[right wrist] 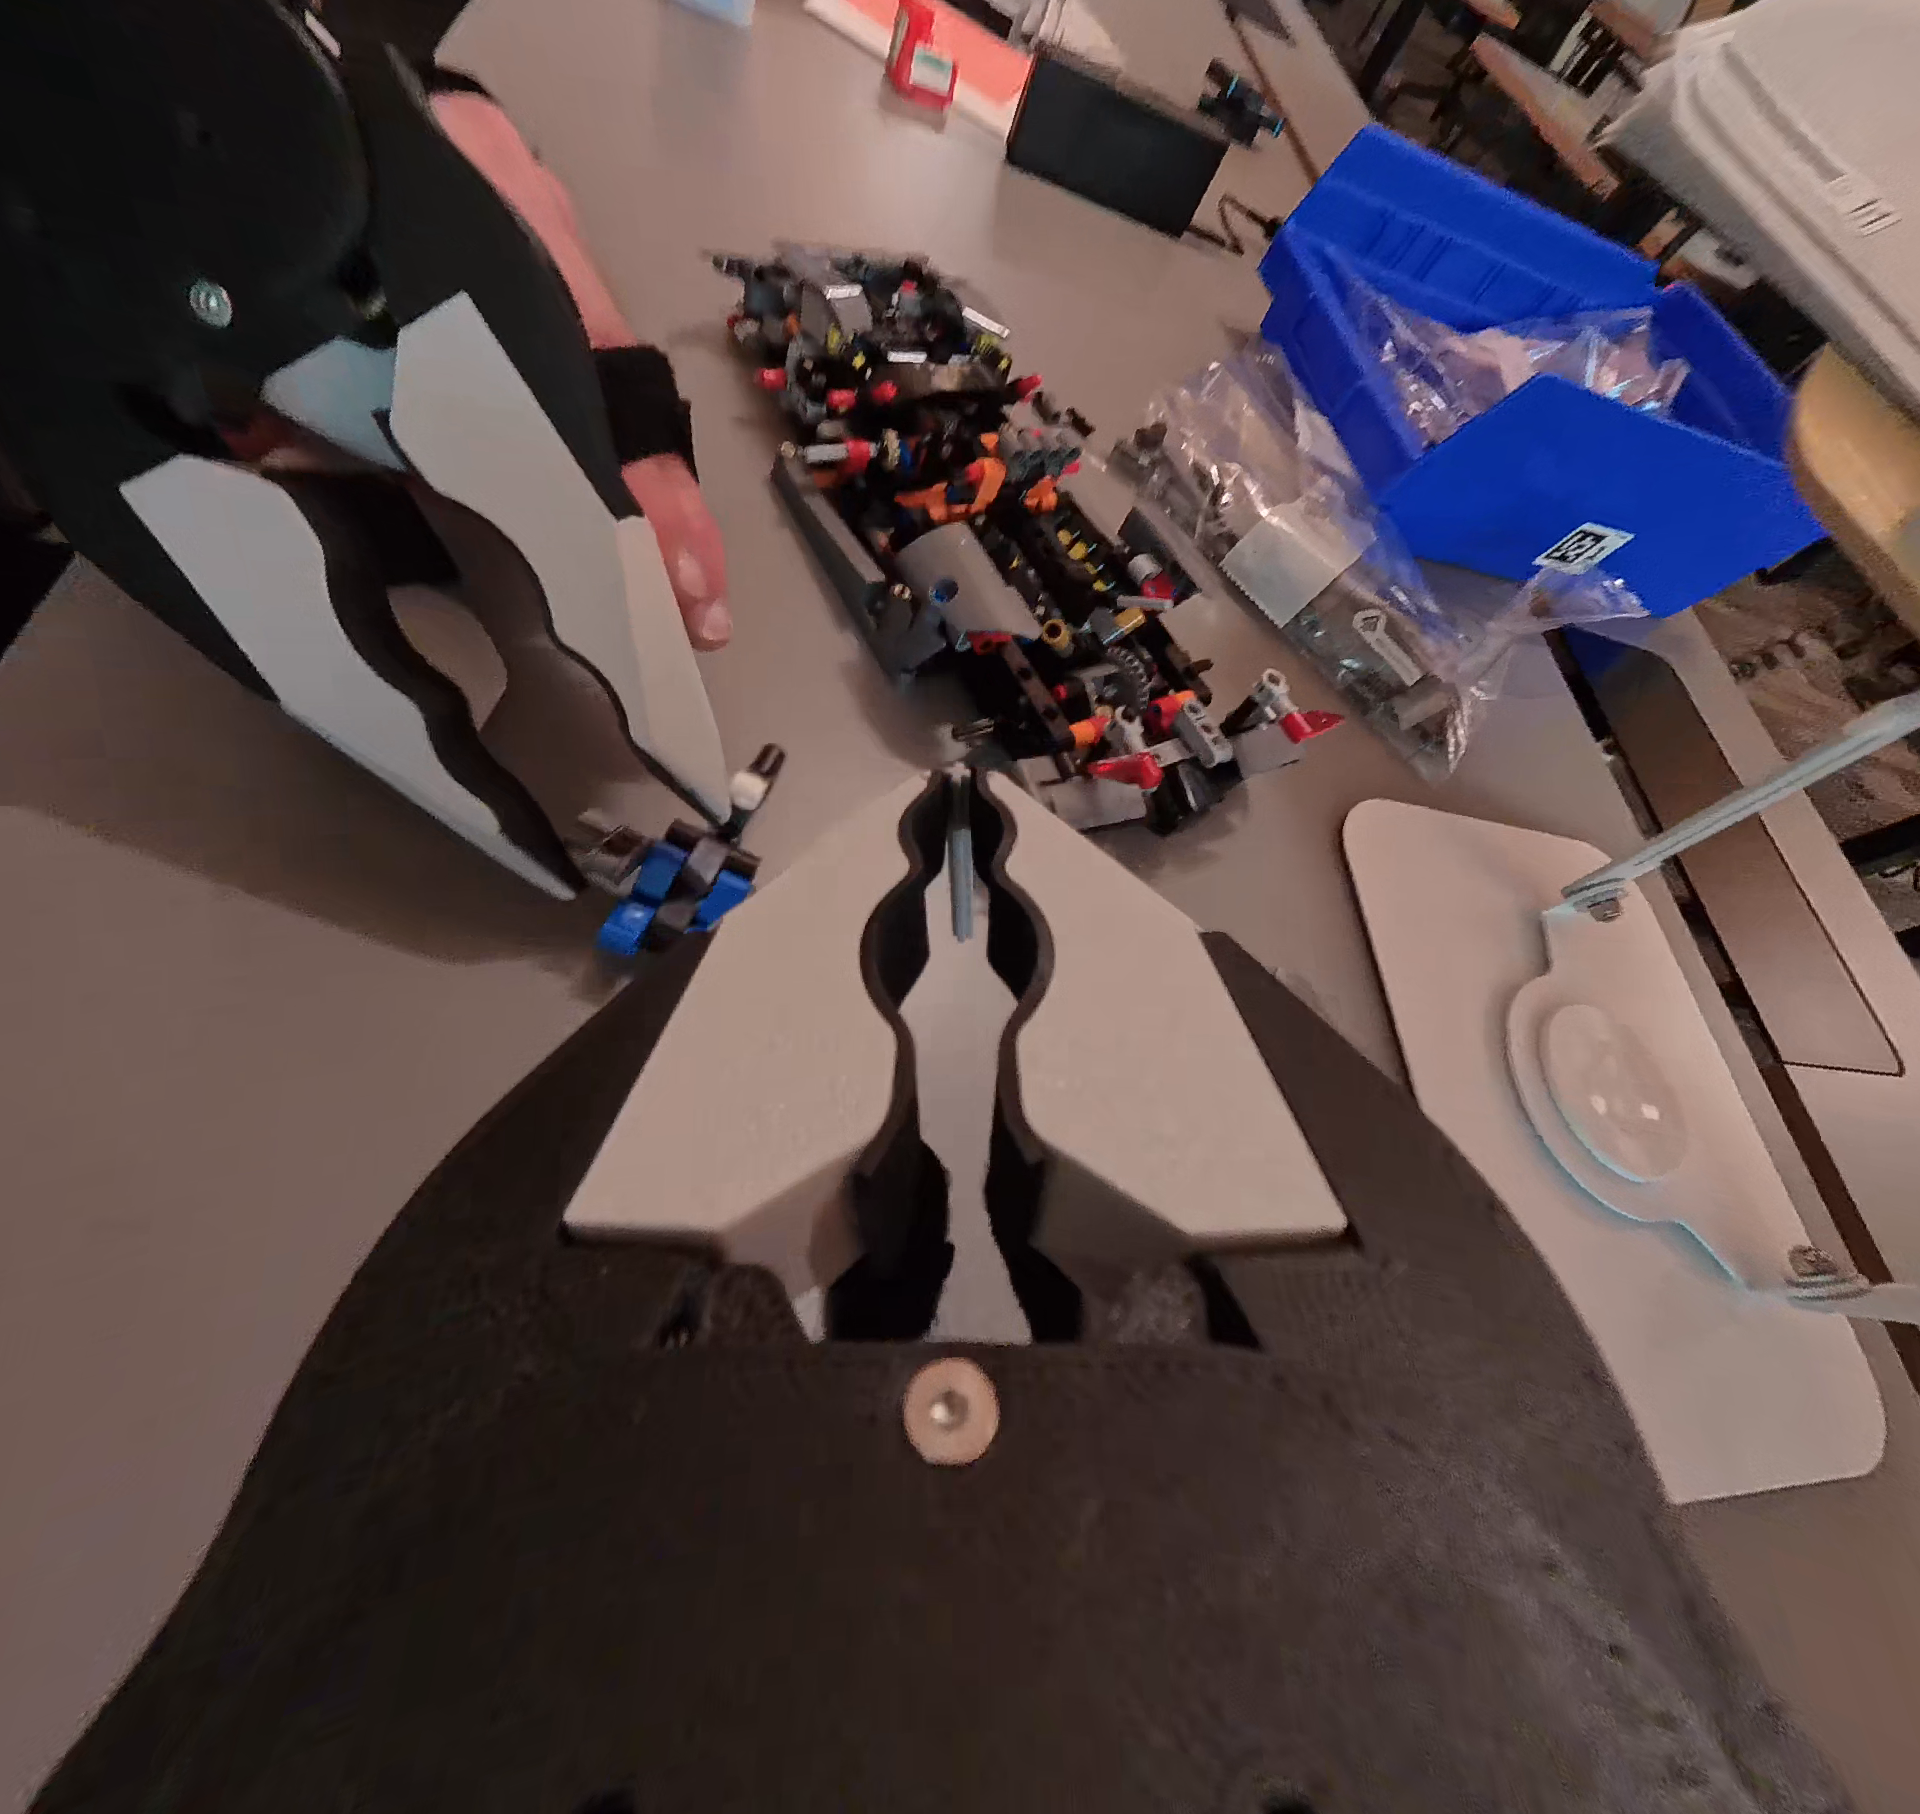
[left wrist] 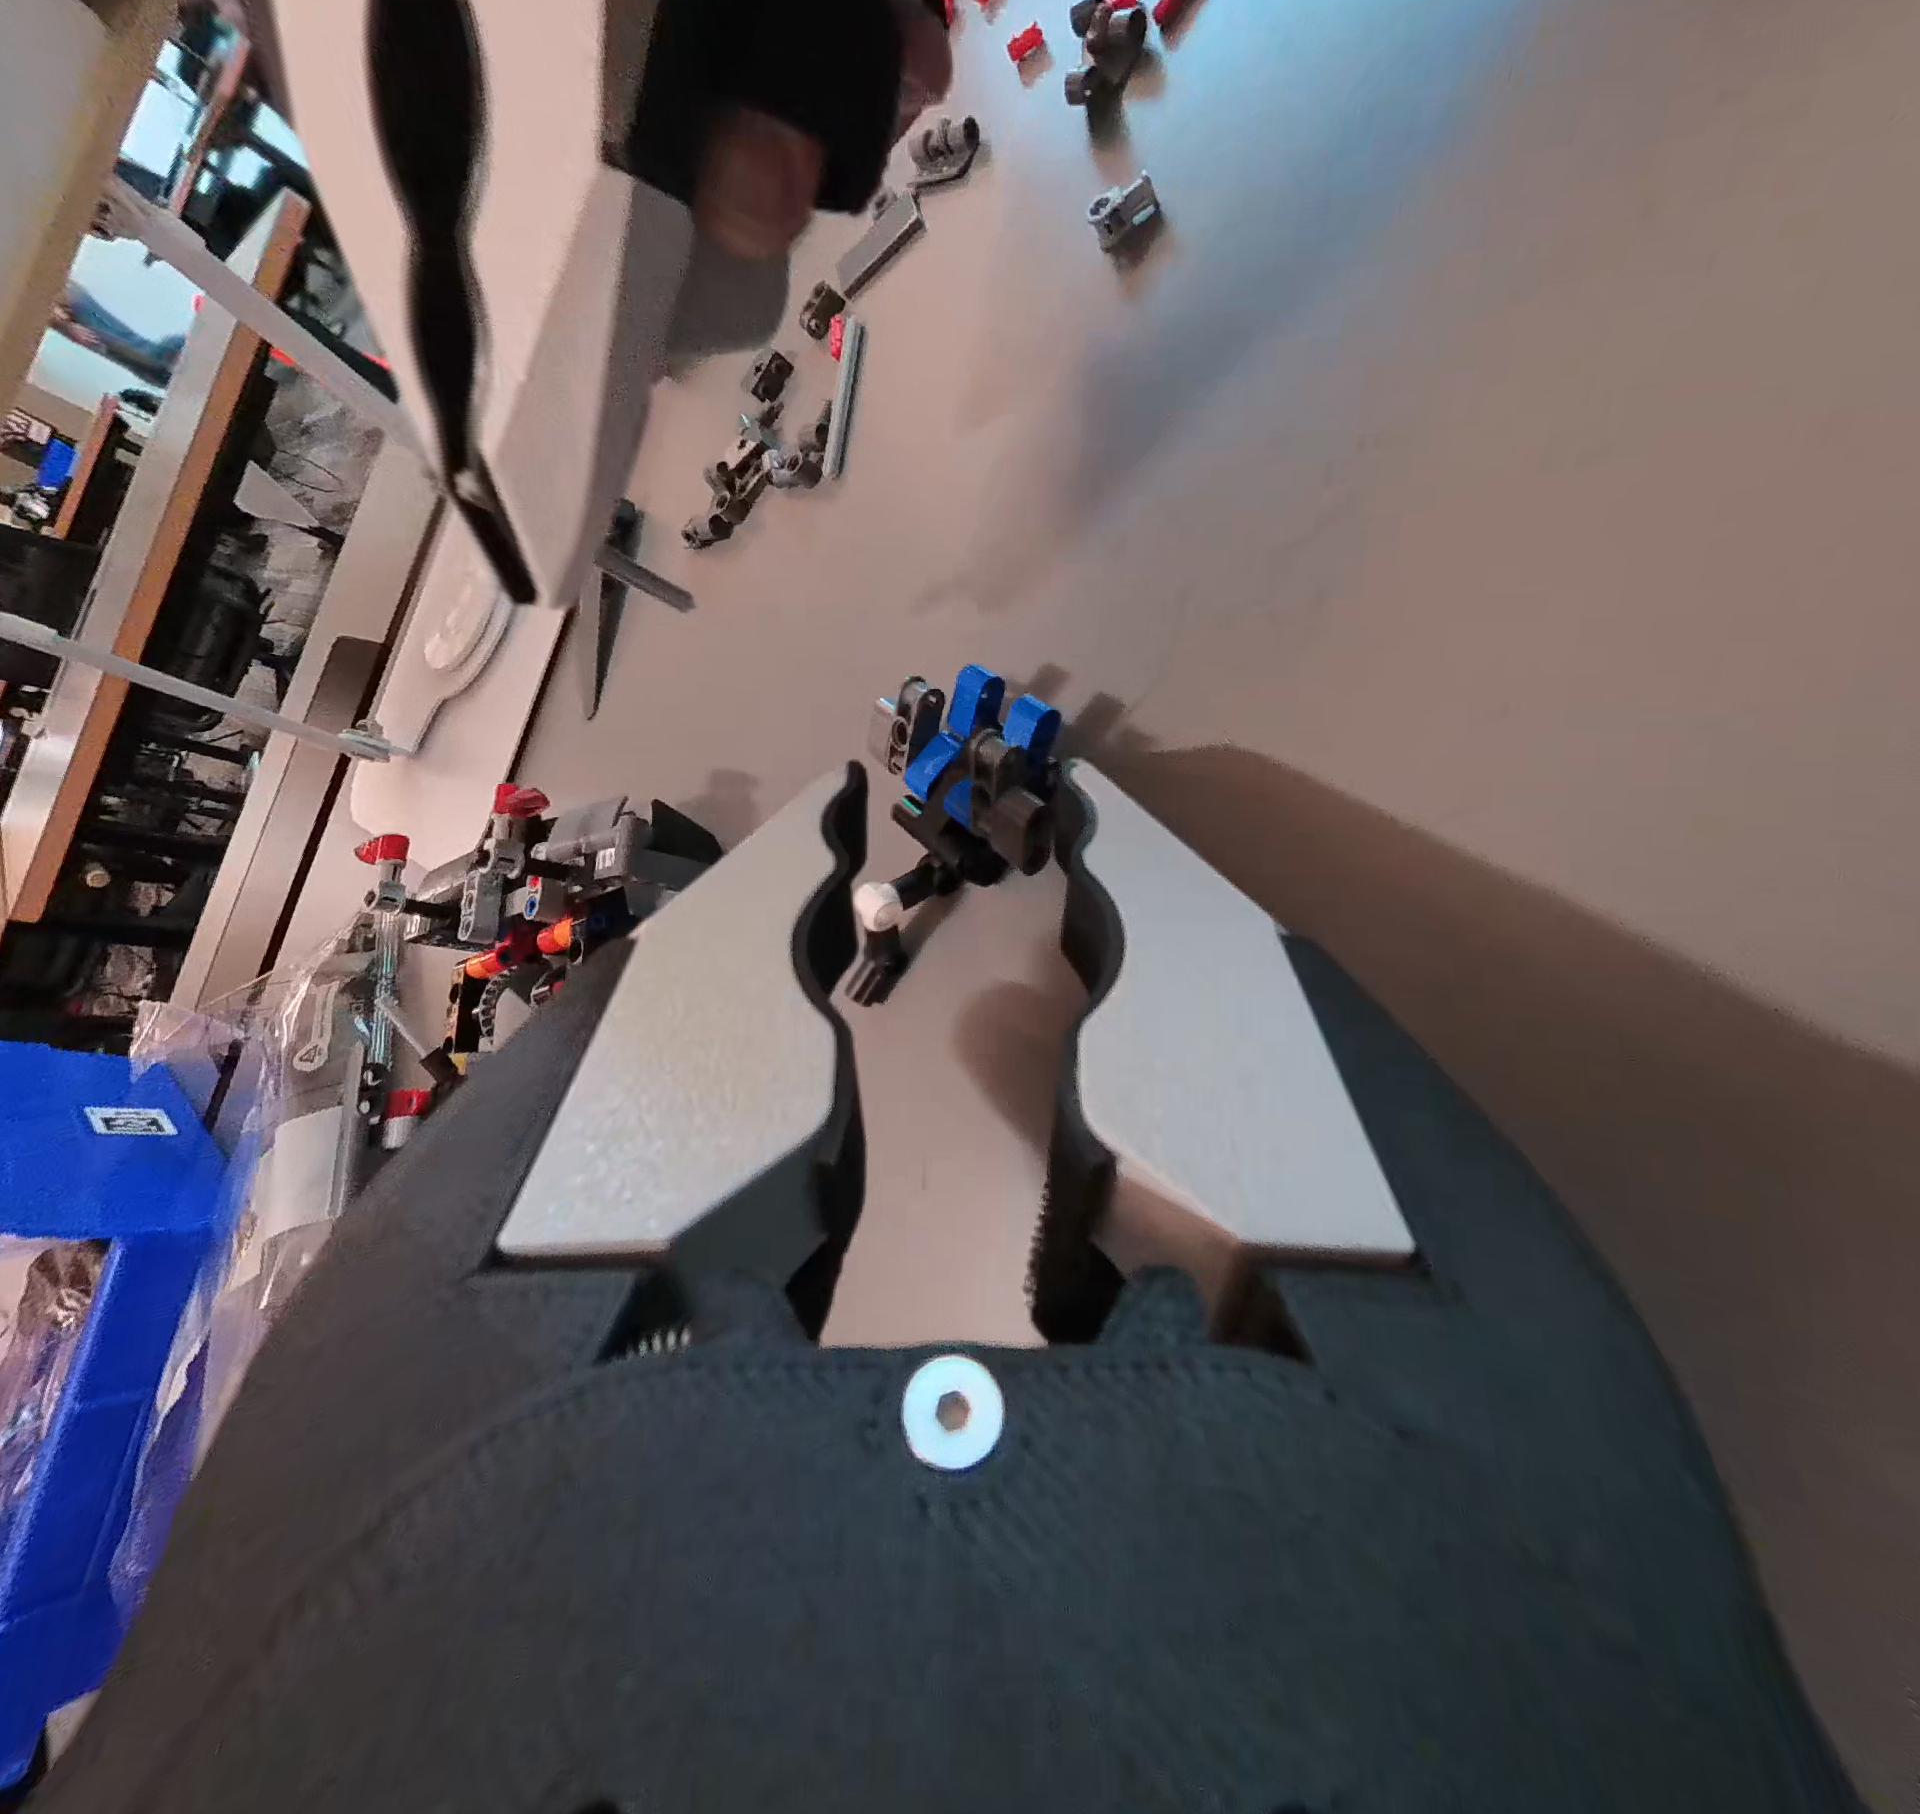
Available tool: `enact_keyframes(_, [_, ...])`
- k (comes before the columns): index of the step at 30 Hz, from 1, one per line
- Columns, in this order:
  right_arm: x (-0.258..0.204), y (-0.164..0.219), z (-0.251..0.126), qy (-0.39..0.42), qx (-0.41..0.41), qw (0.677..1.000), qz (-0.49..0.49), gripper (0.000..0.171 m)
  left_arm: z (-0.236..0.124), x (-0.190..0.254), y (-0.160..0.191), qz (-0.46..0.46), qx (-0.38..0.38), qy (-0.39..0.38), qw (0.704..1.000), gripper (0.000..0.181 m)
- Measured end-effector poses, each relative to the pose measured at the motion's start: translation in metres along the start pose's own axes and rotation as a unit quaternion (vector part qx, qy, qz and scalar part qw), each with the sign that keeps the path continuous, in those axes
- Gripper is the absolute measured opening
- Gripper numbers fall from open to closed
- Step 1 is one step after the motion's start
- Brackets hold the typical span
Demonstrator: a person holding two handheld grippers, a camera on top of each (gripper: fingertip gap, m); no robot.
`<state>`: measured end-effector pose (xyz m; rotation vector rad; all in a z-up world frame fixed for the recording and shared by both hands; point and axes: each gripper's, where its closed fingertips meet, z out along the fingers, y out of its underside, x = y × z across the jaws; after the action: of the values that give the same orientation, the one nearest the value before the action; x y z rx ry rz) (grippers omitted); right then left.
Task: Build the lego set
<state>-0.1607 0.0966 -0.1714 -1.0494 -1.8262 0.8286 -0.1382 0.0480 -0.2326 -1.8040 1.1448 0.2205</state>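
Note:
A small blue and black lego subassembly with a white-tipped pin lies on the table. My left gripper is open with one finger on each side of it; the right-hand finger touches its black part and a slit of table shows at the other. In the right wrist view the left gripper stands over the same subassembly. My right gripper is shut on a thin grey axle, held just right of the subassembly. The right gripper and axle show in the left wrist view too.
A long lego car chassis lies beyond the grippers. Clear bags of parts and blue bins sit to its right. Loose red pins and grey parts are scattered on the table. A white stand base lies at right.

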Motion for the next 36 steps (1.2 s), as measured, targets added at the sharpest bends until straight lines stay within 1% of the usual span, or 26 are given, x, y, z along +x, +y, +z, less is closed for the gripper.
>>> enact_keyframes(2, [-0.005,0.006,0.004,-0.009,-0.019,1.000,-0.010,0.000,0.002,-0.003,0.004,0.001,-0.009,-0.013,1.000,0.023])
enact_keyframes(5, [-0.010,0.017,0.006,-0.019,-0.055,0.998,-0.027,0.000,0.004,-0.003,0.009,0.007,-0.014,-0.014,1.000,0.012])
enact_keyframes(10, [-0.015,0.034,0.005,-0.031,-0.108,0.992,-0.051,0.000,-0.001,-0.005,0.015,0.017,-0.004,0.009,1.000,0.010])
enact_keyframes(13, [-0.018,0.045,0.006,-0.040,-0.138,0.988,-0.062,0.001,-0.007,-0.005,0.016,0.044,0.014,0.026,0.999,0.009])
enact_keyframes(16, [-0.025,0.054,0.009,-0.053,-0.159,0.983,-0.071,0.000,-0.013,-0.004,0.017,0.074,0.024,0.030,0.997,0.026])
enact_keyframes(17, [-0.027,0.056,0.010,-0.057,-0.166,0.982,-0.074,0.001,-0.015,-0.003,0.014,0.072,0.031,0.029,0.997,0.029])
enact_keyframes(19, [-0.029,0.060,0.011,-0.061,-0.175,0.980,-0.078,0.001,-0.018,0.003,0.014,0.051,0.026,0.049,0.997,0.041])
enact_keyframes(21, [-0.030,0.062,0.011,-0.061,-0.180,0.979,-0.081,0.001,-0.016,0.003,0.019,0.045,0.009,0.040,0.998,0.046])
enact_keyframes(23, [-0.030,0.062,0.012,-0.060,-0.182,0.978,-0.083,0.001,-0.013,0.007,0.016,0.033,0.009,0.034,0.999,0.048])
enact_keyframes(25, [-0.030,0.063,0.012,-0.058,-0.185,0.977,-0.084,0.001,-0.008,0.006,0.014,0.024,-0.001,0.008,1.000,0.050])
enact_keyframes(27, [-0.030,0.063,0.012,-0.058,-0.187,0.977,-0.086,0.001,-0.004,0.003,0.015,0.022,-0.015,-0.015,1.000,0.046])
enact_keyframes(31, [-0.031,0.064,0.012,-0.059,-0.189,0.976,-0.089,0.001,0.003,-0.002,0.020,0.010,-0.033,-0.030,0.999,0.031])
enact_keyframes(33, [-0.032,0.064,0.013,-0.060,-0.190,0.976,-0.090,0.001,0.003,-0.001,0.017,0.007,-0.025,-0.030,0.999,0.025])
enact_keyframes(36, [-0.034,0.064,0.014,-0.063,-0.192,0.975,-0.095,0.001,0.002,-0.002,0.017,0.003,-0.023,-0.031,0.999,0.023])
